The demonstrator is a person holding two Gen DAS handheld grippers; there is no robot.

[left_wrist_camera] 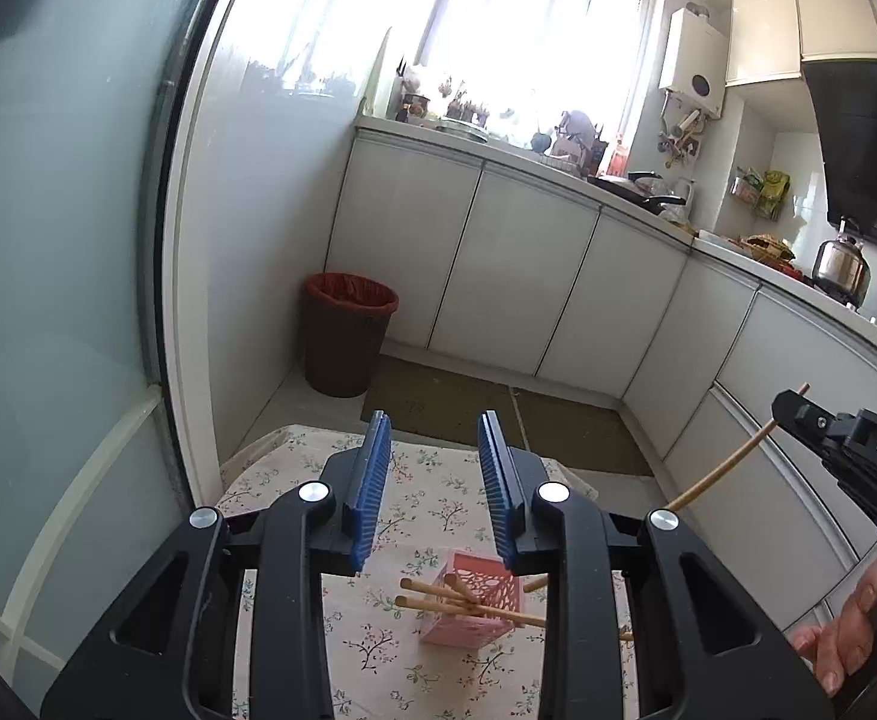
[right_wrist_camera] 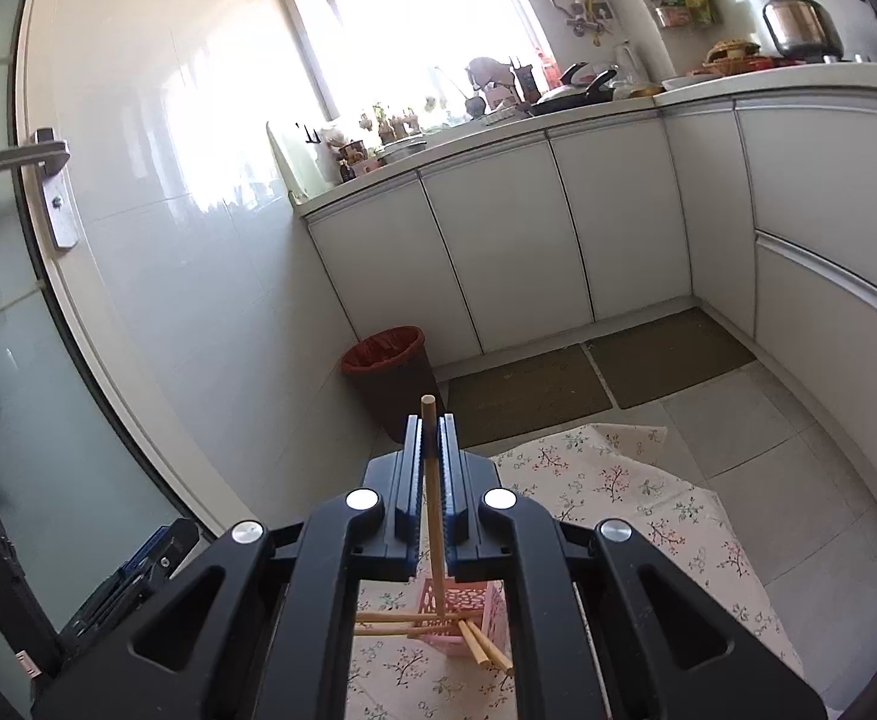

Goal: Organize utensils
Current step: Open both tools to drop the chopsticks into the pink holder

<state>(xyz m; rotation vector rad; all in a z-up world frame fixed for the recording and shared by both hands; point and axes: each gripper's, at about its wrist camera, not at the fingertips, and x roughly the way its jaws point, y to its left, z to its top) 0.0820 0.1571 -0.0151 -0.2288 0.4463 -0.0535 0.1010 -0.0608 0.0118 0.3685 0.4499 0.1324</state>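
A pink perforated utensil holder point(left_wrist_camera: 474, 603) stands on a floral tablecloth point(left_wrist_camera: 402, 498), with several wooden chopsticks point(left_wrist_camera: 438, 600) leaning out of it. My left gripper point(left_wrist_camera: 435, 462) is open and empty, above and just behind the holder. My right gripper point(right_wrist_camera: 432, 456) is shut on one wooden chopstick point(right_wrist_camera: 435, 516), held upright over the holder point(right_wrist_camera: 459, 606), its lower end at the holder's opening. That gripper point(left_wrist_camera: 798, 411) also shows in the left wrist view at the right, with the chopstick point(left_wrist_camera: 720, 474) slanting down.
The small table point(right_wrist_camera: 618, 480) stands on a tiled kitchen floor. A dark bin with a red liner point(left_wrist_camera: 348, 330) stands in the corner. White cabinets point(left_wrist_camera: 528, 276) run along the back and right. A glass door point(left_wrist_camera: 48, 240) is at the left.
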